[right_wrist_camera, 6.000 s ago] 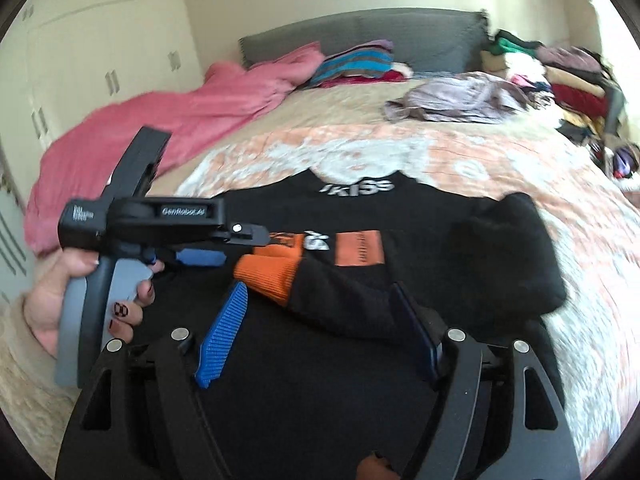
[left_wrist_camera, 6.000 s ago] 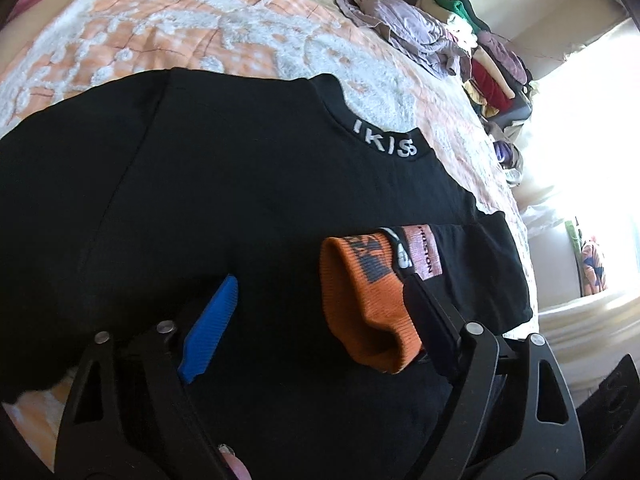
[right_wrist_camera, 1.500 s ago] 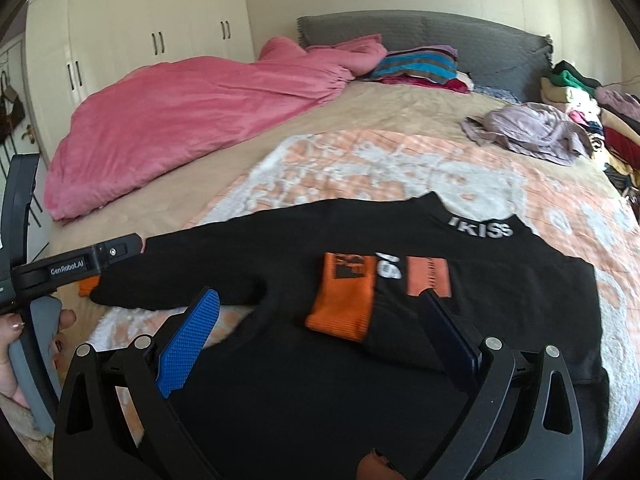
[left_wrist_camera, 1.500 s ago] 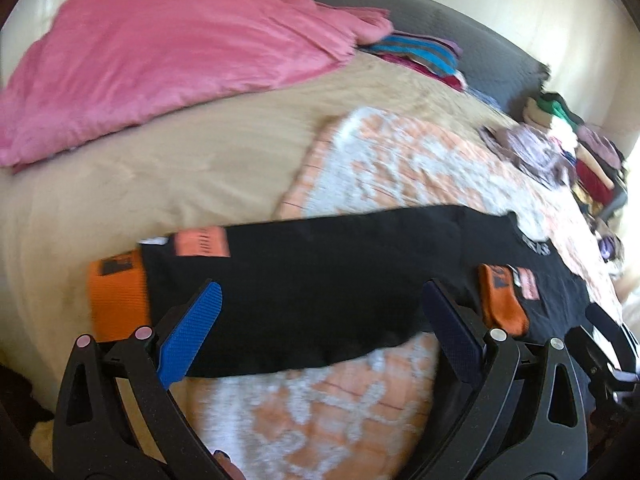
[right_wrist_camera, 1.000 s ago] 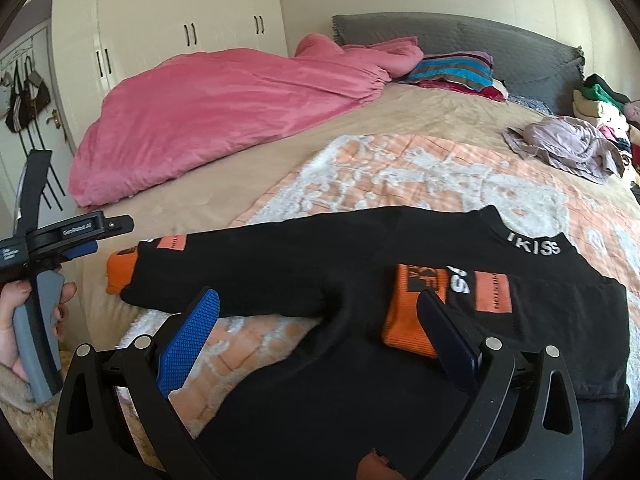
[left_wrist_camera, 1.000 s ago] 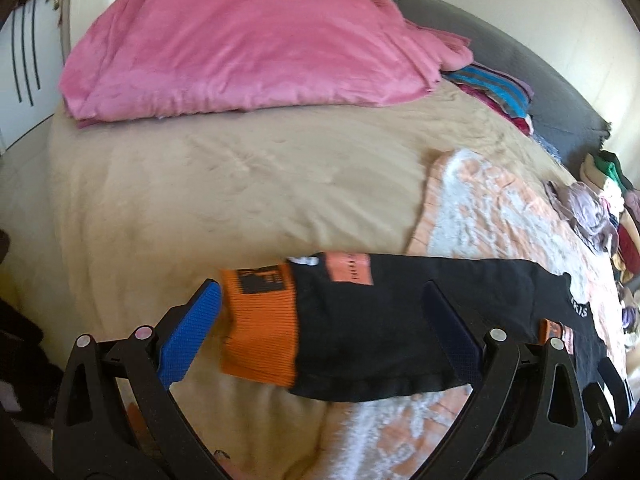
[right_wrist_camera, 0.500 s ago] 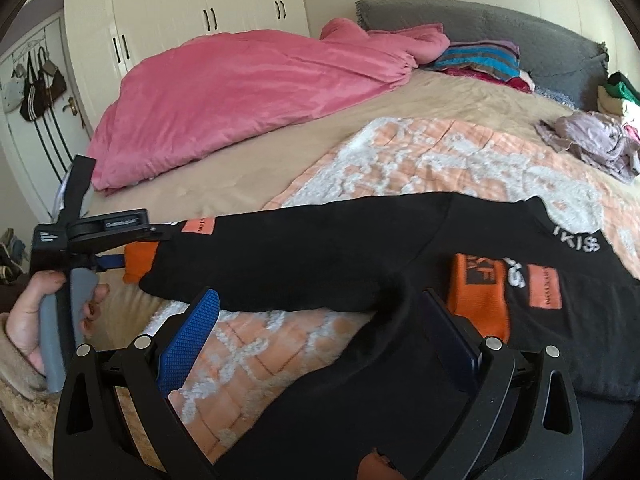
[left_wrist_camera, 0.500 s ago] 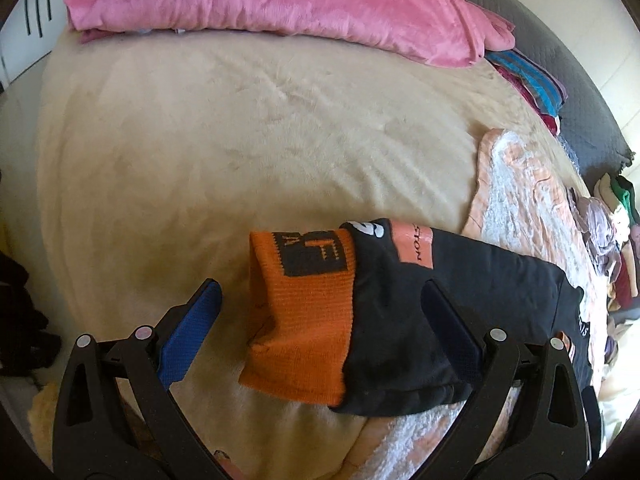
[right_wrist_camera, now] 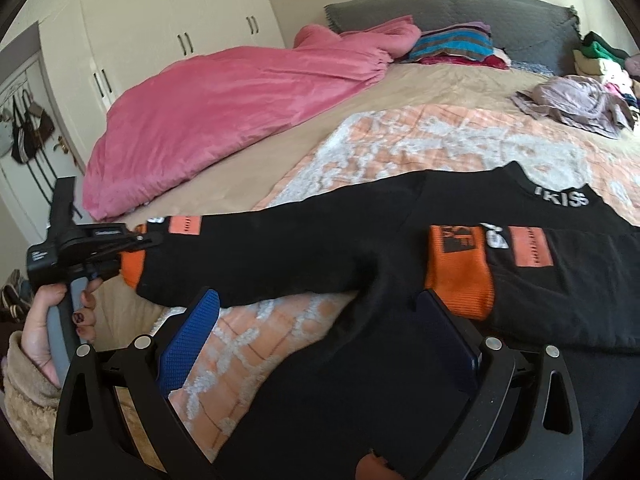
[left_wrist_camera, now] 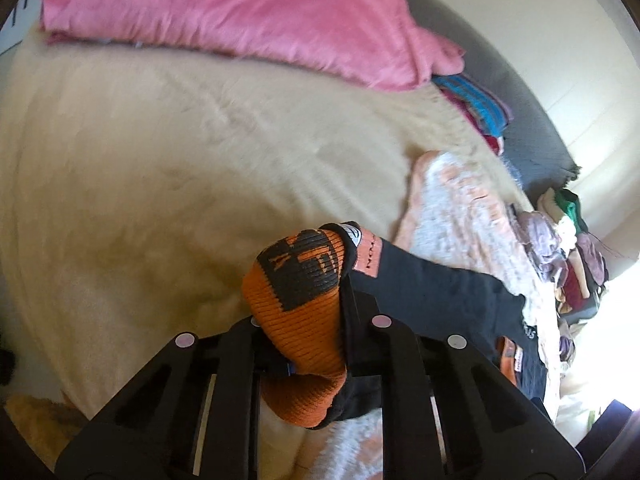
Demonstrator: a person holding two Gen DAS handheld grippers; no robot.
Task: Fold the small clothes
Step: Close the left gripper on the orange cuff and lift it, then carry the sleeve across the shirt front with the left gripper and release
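Note:
A black sweater (right_wrist_camera: 400,264) with orange cuffs lies on the bed. Its right sleeve is folded across the chest, cuff (right_wrist_camera: 458,270) on top. Its left sleeve stretches out to the left. My left gripper (left_wrist_camera: 308,344) is shut on that sleeve's orange cuff (left_wrist_camera: 300,304); it also shows in the right wrist view (right_wrist_camera: 132,246) at the sleeve's end. My right gripper (right_wrist_camera: 316,340) is open and empty, low over the sweater's body near the armpit.
The sweater rests on an orange-and-white throw (right_wrist_camera: 420,136) over a beige bedspread (left_wrist_camera: 140,152). A pink duvet (right_wrist_camera: 240,84) is heaped at the left back. A lilac garment (right_wrist_camera: 576,104) and stacked clothes (right_wrist_camera: 600,60) lie at the right.
My left gripper has closed on the orange cuff of the outstretched sleeve; half a second ago it was open around it. The right gripper stays open over the sweater.

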